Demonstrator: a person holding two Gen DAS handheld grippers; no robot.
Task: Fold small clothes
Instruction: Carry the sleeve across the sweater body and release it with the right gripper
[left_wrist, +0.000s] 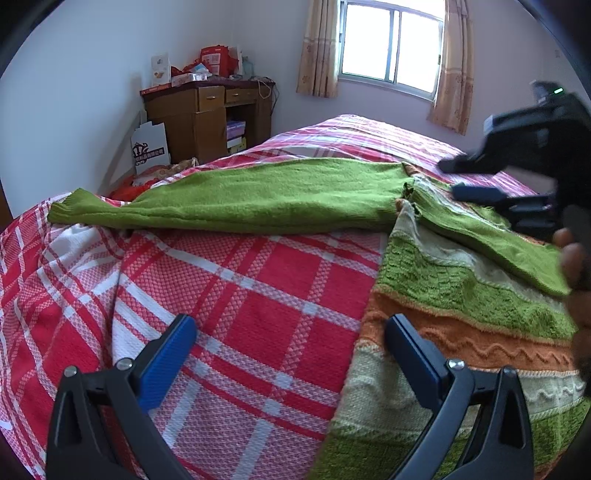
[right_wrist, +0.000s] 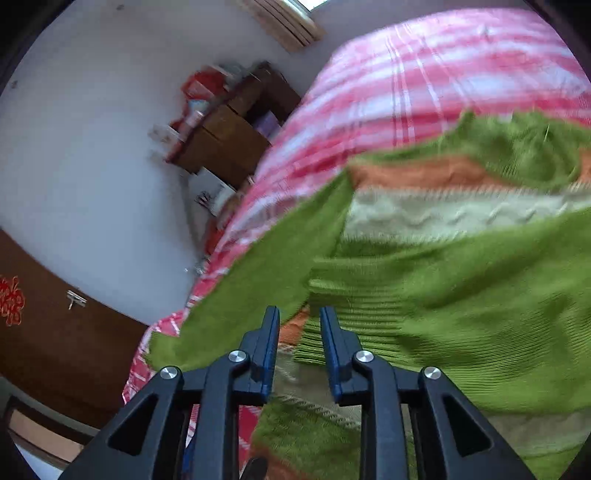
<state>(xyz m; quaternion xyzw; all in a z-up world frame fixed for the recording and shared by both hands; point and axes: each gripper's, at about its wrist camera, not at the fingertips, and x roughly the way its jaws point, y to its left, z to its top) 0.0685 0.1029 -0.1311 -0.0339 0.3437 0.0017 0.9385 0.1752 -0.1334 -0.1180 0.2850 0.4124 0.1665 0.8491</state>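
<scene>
Nearest the lens: left hand-held gripper (left_wrist: 291, 334), fingers spread wide, grasping nothing, poised over bed (left_wrist: 258, 295) just left of sweater (left_wrist: 461, 314) hem edge. Sweater flat on bed at right; body runs near to far. Left sleeve (left_wrist: 240, 199) stretched straight out leftward, long axis left-right, cuff pointing far left. Right hand-held gripper (right_wrist: 299, 325) narrowly parted around ribbed cuff of right sleeve (right_wrist: 461, 314); contact unclear through blur. Judgement: left sleeve nearer left hand-held gripper.

My right wrist view motion-blurred: sweater (right_wrist: 461, 295) stripes smeared, dresser (right_wrist: 229, 133) clutter unreadable. Left view: right claw (left_wrist: 476, 181) cut off at 3 o'clock edge.
</scene>
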